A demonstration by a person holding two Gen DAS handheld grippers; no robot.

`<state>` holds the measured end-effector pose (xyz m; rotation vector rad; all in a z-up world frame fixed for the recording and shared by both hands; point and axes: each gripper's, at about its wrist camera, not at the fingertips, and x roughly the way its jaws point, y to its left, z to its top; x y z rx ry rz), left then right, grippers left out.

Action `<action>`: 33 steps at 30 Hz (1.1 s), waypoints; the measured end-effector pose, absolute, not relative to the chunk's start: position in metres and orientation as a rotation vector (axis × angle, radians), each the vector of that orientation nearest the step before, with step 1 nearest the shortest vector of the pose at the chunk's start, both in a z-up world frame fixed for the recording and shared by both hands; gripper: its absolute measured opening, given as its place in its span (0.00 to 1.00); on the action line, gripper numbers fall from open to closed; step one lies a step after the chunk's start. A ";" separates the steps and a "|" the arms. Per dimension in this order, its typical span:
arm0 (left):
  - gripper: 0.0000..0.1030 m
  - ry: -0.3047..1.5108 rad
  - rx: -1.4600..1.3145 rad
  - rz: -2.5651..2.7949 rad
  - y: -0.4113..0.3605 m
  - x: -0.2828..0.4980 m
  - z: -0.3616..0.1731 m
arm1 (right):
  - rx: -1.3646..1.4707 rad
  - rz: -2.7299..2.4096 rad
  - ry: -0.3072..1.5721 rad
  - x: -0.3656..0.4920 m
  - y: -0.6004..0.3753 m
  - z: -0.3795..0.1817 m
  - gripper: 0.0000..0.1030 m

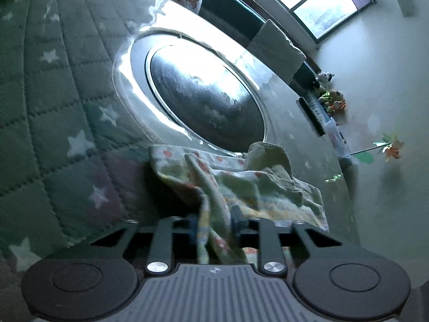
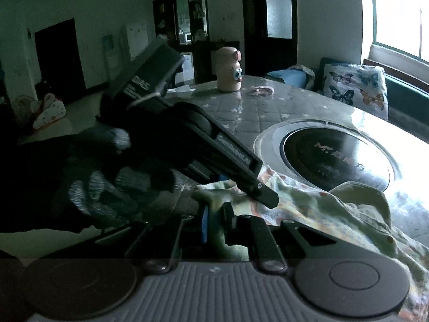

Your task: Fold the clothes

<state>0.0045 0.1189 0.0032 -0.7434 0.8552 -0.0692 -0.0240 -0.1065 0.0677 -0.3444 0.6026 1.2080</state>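
Observation:
A small pale green garment with red dots and a yellow hem (image 1: 241, 185) lies crumpled on the quilted star-pattern table cover (image 1: 53, 94), in front of a round glass inset (image 1: 206, 91). My left gripper (image 1: 214, 226) is shut on a fold of the garment, which runs between its jaws. In the right wrist view the garment (image 2: 321, 204) spreads to the right, collar up. My right gripper (image 2: 215, 225) is shut on its left edge. The left gripper's body (image 2: 214, 150) and the gloved hand (image 2: 107, 182) that holds it sit just above and left.
A pink cartoon-face jar (image 2: 229, 71) and a small pink item (image 2: 260, 90) stand at the table's far side. A butterfly-print cushion (image 2: 356, 88) rests on a bench by the window. Stuffed toys (image 1: 329, 94) and a paper flower (image 1: 388, 149) are past the table edge.

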 end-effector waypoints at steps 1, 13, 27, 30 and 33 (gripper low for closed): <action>0.14 0.854 -0.744 -0.075 0.120 0.005 0.002 | -0.341 1.206 0.607 -0.024 -0.107 0.066 0.10; 0.10 0.873 -0.718 -0.134 0.130 0.011 -0.002 | -0.192 0.930 0.651 0.019 -0.153 0.077 0.14; 0.10 0.824 -0.663 -0.082 0.122 0.008 0.001 | -0.188 0.538 0.756 0.094 -0.221 0.027 0.15; 0.10 0.823 -0.640 -0.067 0.118 0.008 0.003 | -0.178 0.523 0.729 0.096 -0.230 0.027 0.21; 0.12 0.825 -0.615 -0.052 0.115 0.009 0.005 | -0.170 0.491 0.708 0.097 -0.235 0.028 0.39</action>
